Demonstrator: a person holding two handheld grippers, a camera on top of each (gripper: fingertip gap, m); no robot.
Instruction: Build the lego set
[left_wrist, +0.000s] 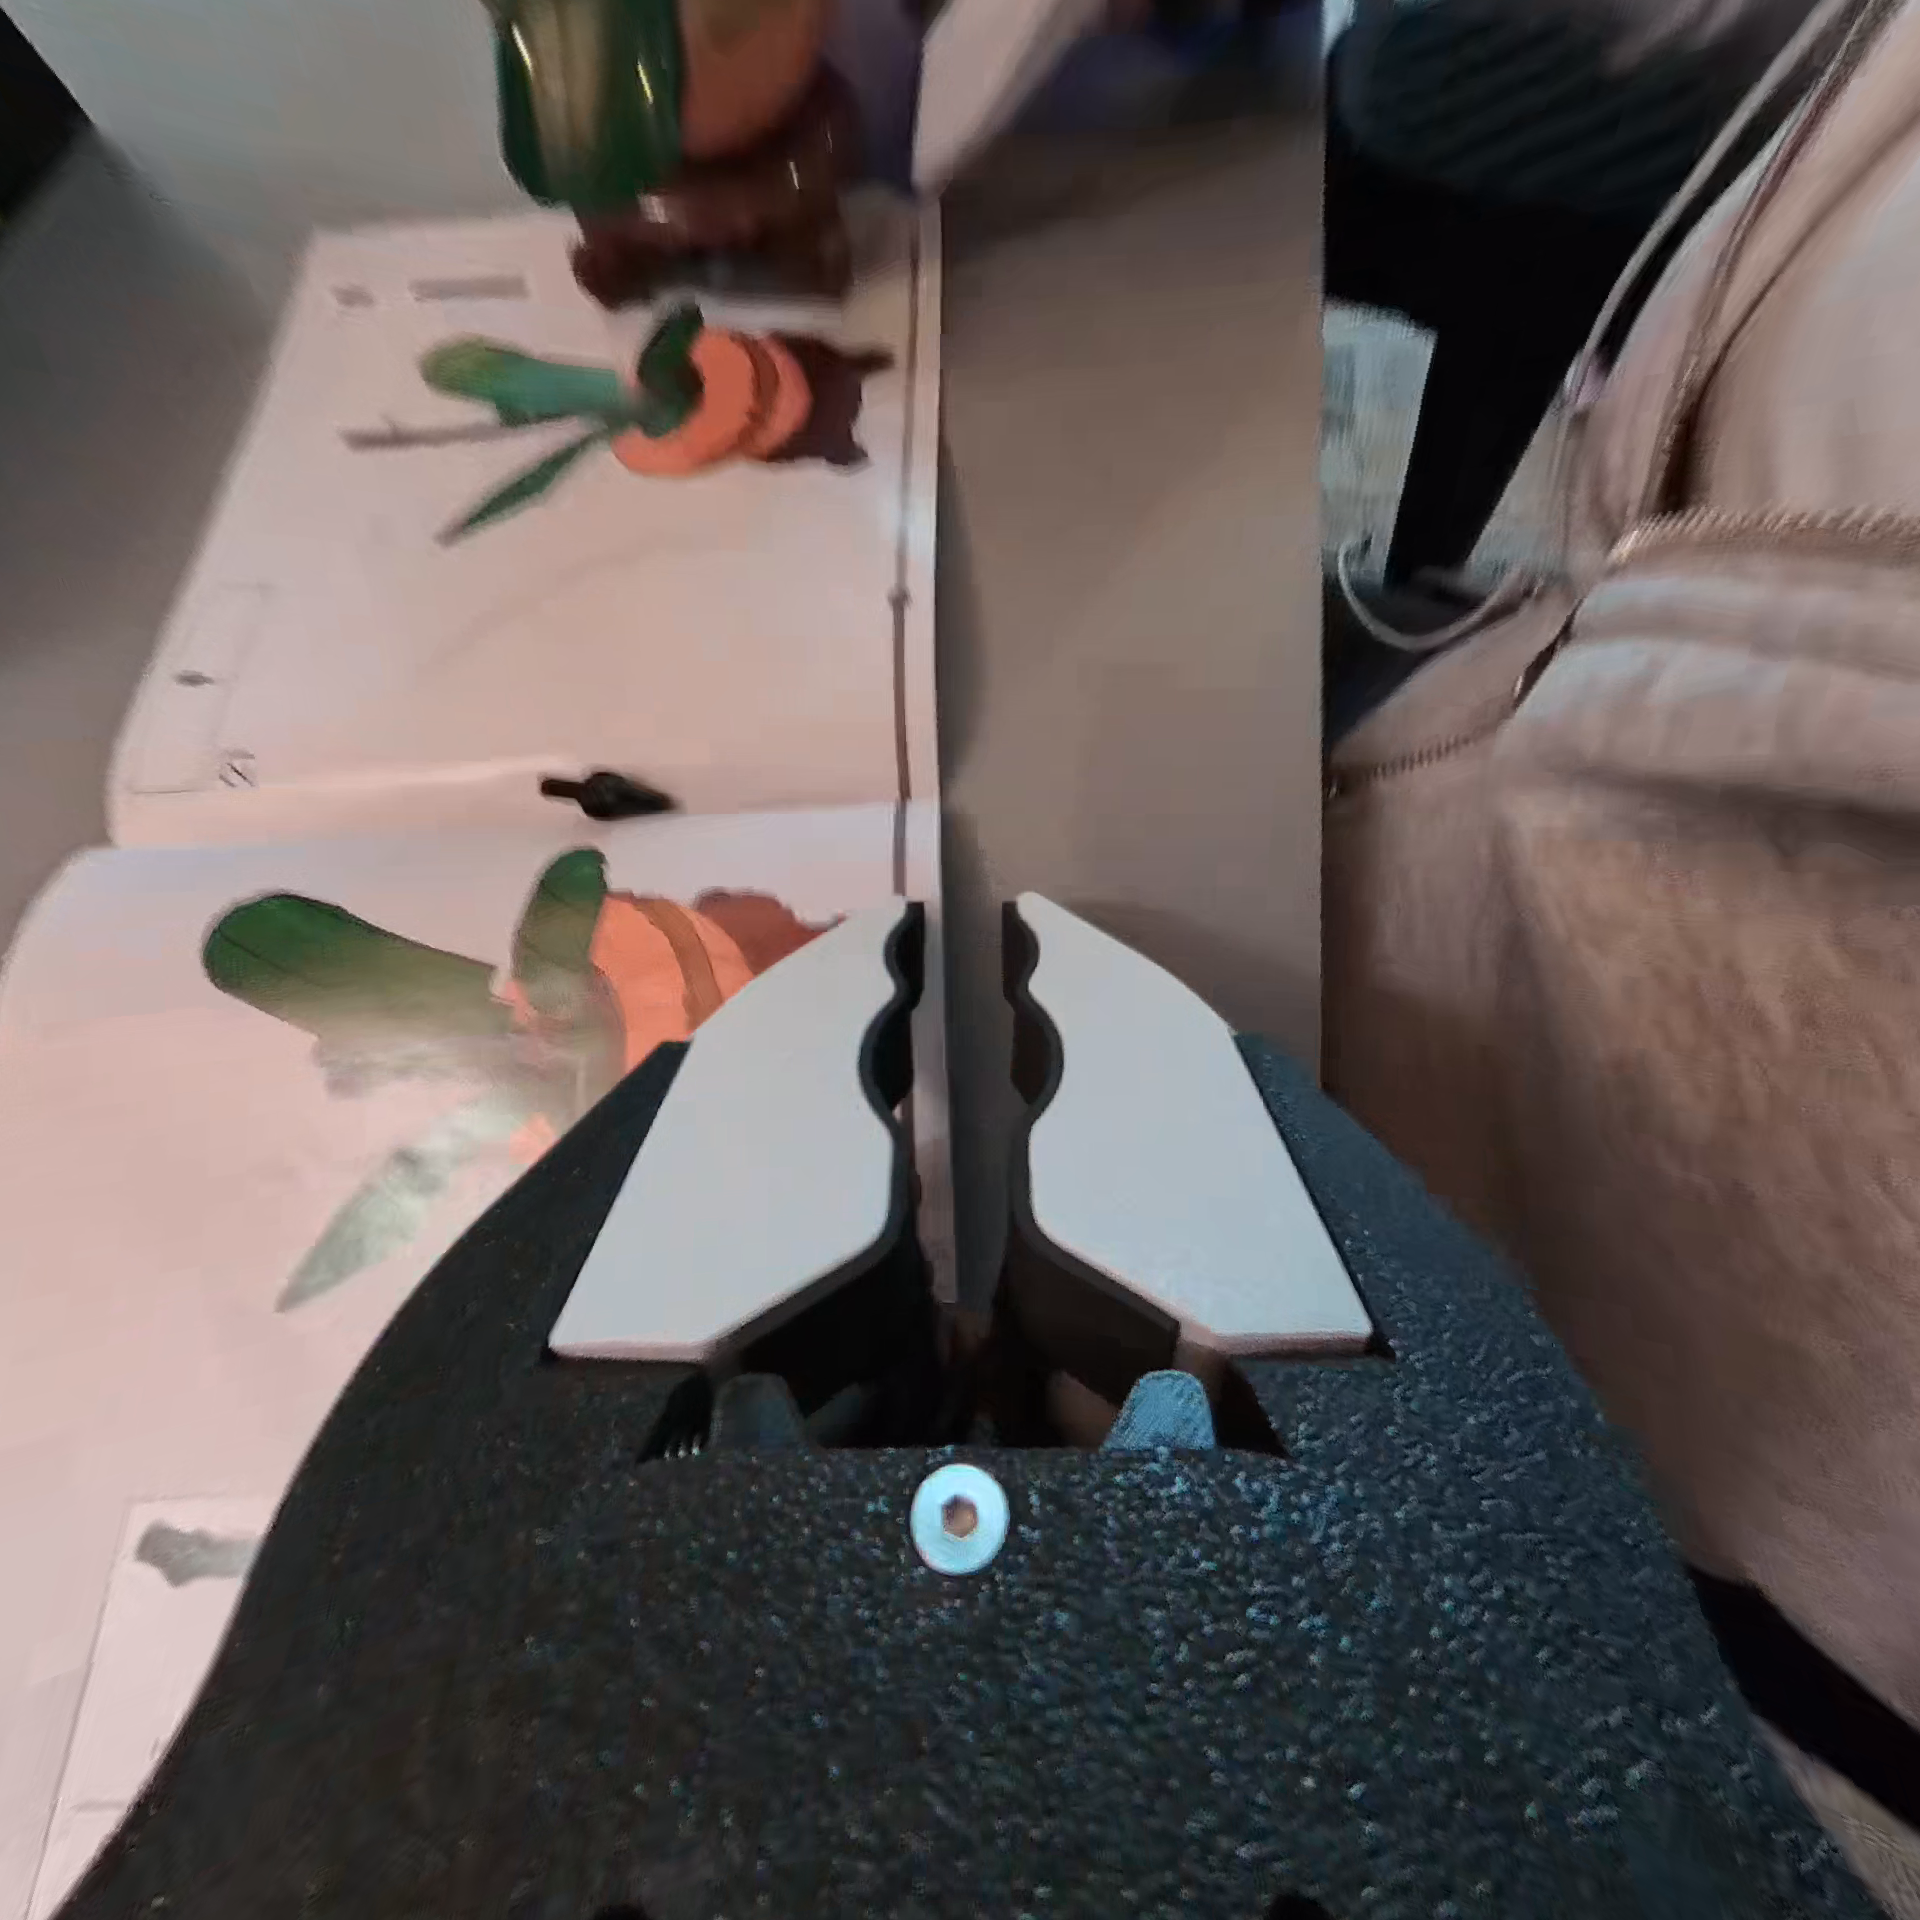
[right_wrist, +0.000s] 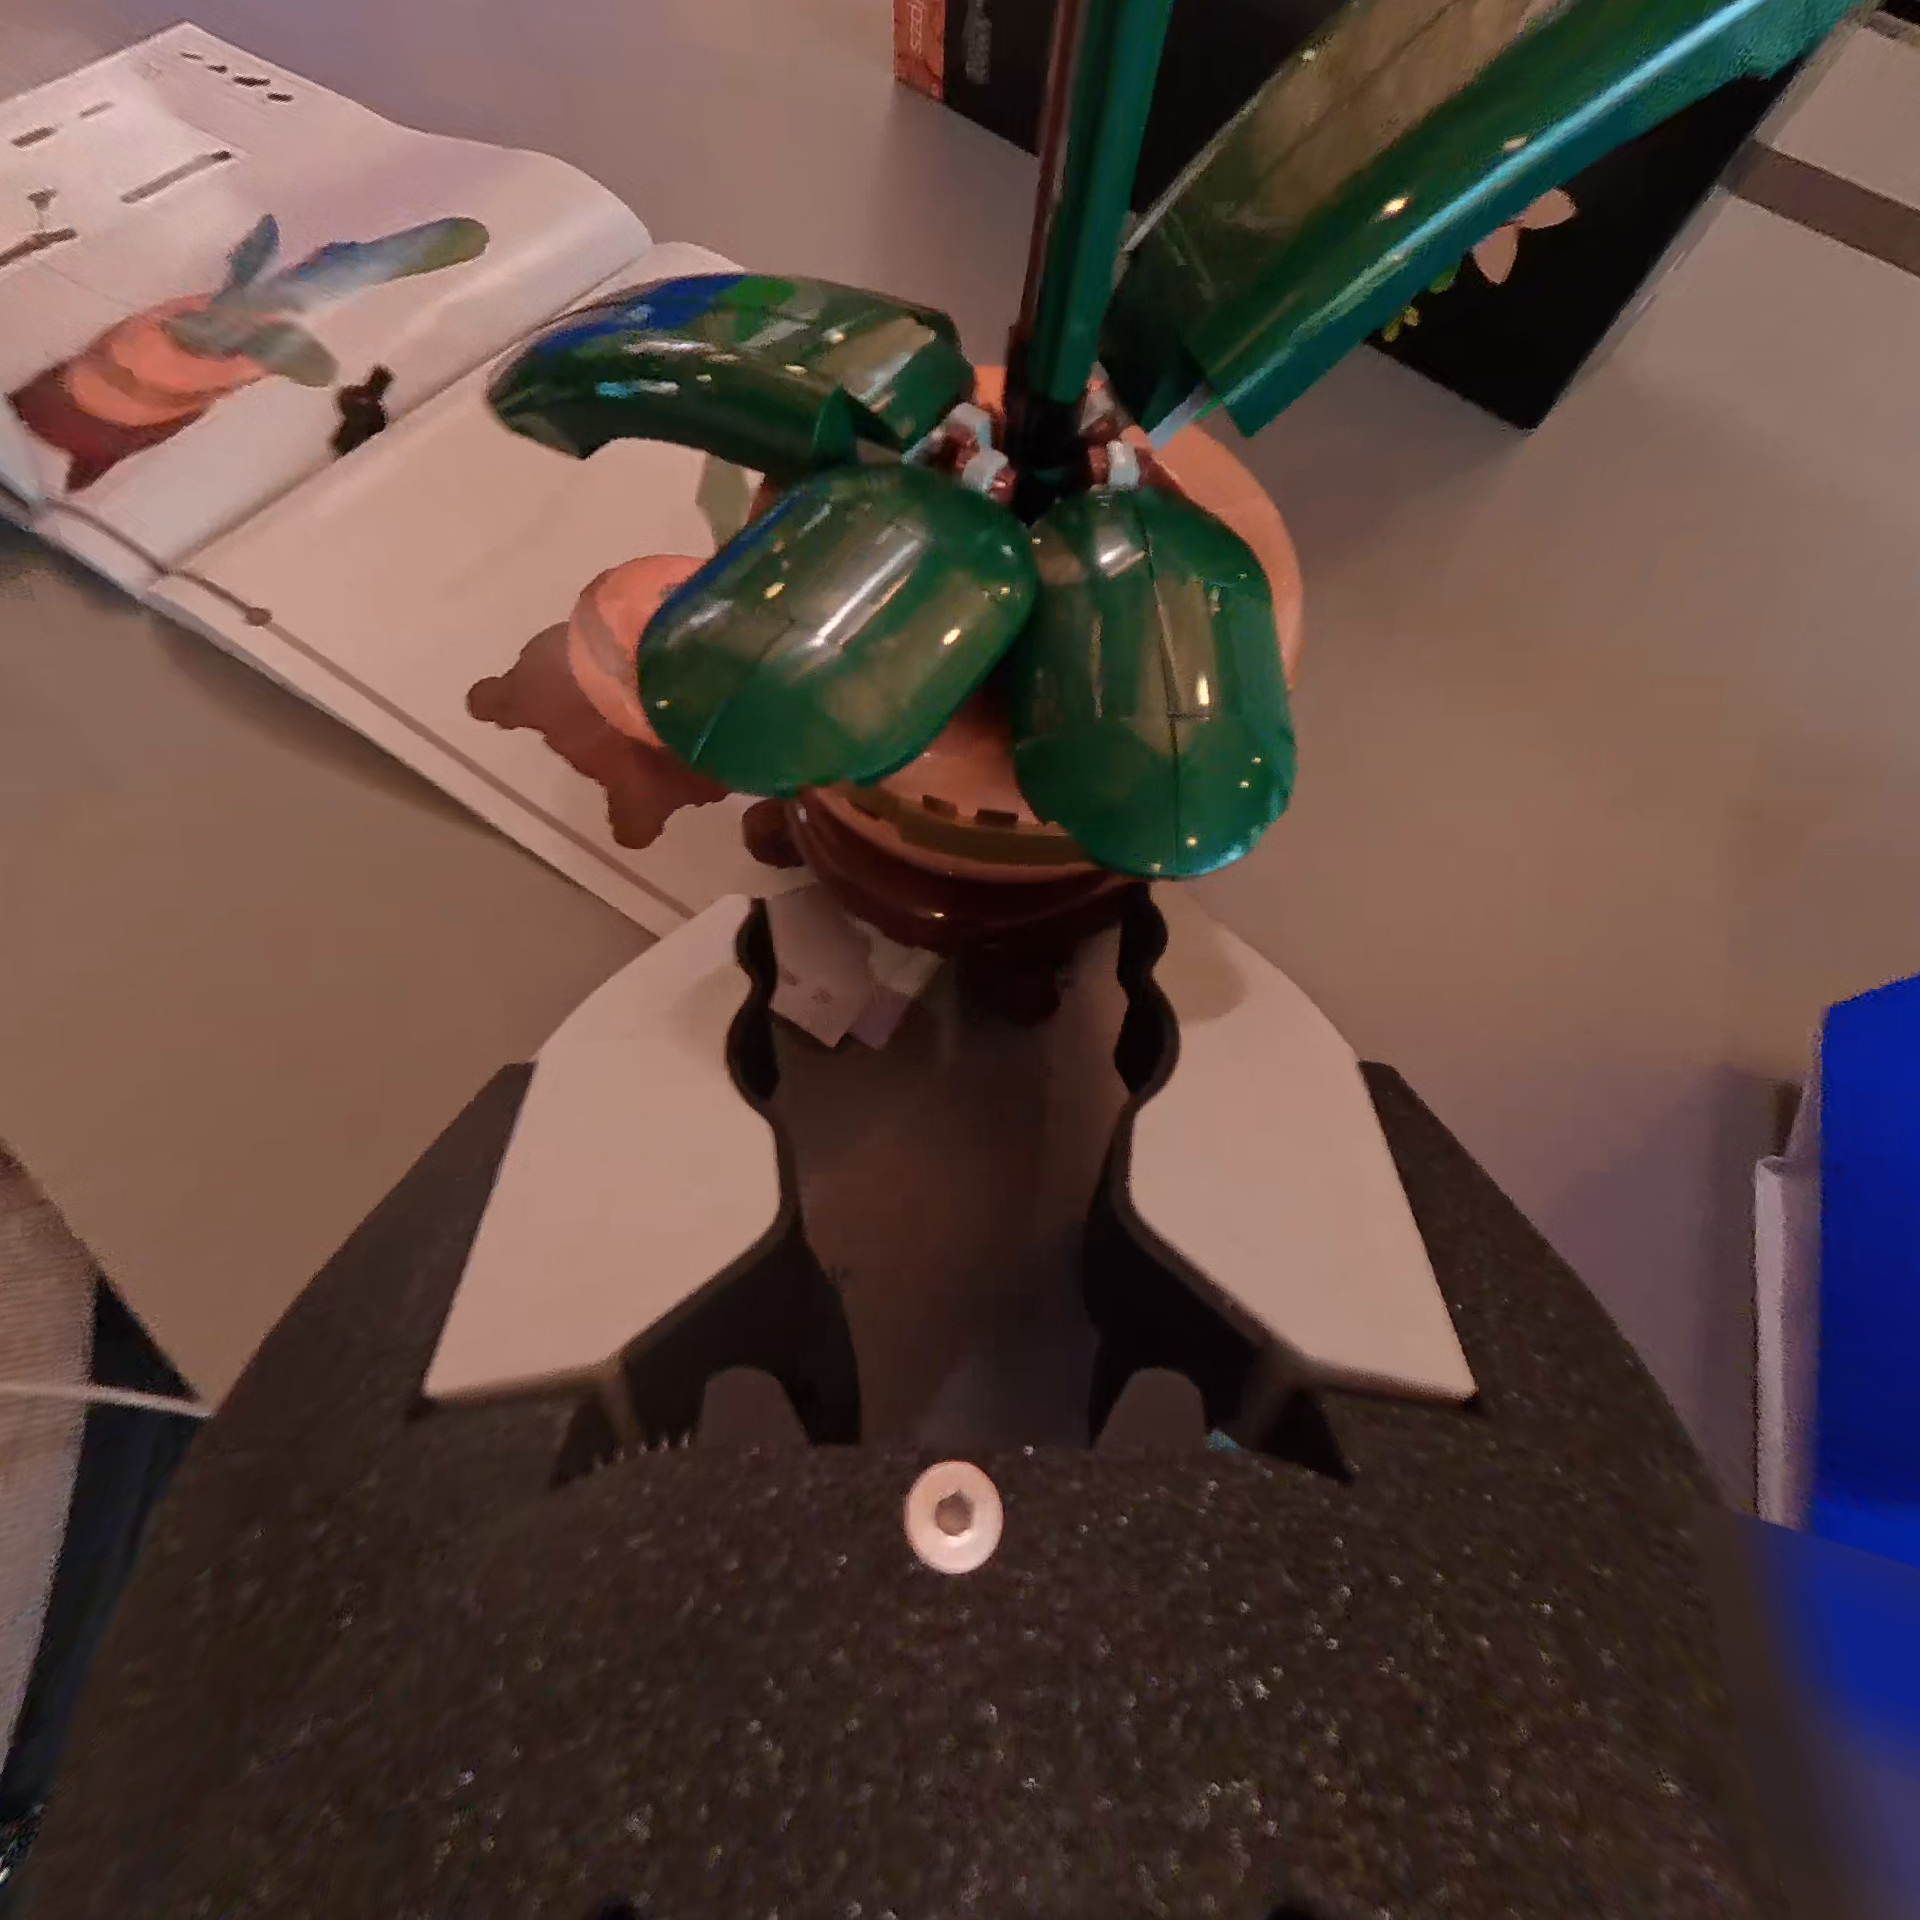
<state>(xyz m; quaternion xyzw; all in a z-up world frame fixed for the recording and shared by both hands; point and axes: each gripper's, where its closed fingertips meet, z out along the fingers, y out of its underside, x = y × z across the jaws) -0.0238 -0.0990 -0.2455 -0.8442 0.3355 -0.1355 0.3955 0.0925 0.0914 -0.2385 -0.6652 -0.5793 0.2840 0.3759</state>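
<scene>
L gripper (left_wrist: 961, 1039) fingers clenched on raised instruction-booklet page (left_wrist: 1122, 623); R gripper (right_wrist: 945, 997) released, fingers flanking brown base of green-leaved lego plant (right_wrist: 997, 644) on grey desk (right_wrist: 1507, 675).

No writing that we can read

We find print only on the open instruction booklet (right_wrist: 395, 488), where small marks beside the drawn plant steps are smeared by blur, and on the dark box (right_wrist: 977, 52) at the far edge of the table, where a strip of pale lettering is cut off by the frame and too blurred for us to make out. In the left wrist view the booklet pages (left_wrist: 499, 623) show faint grey marks near the drawings, equally unreadable to us.
</scene>
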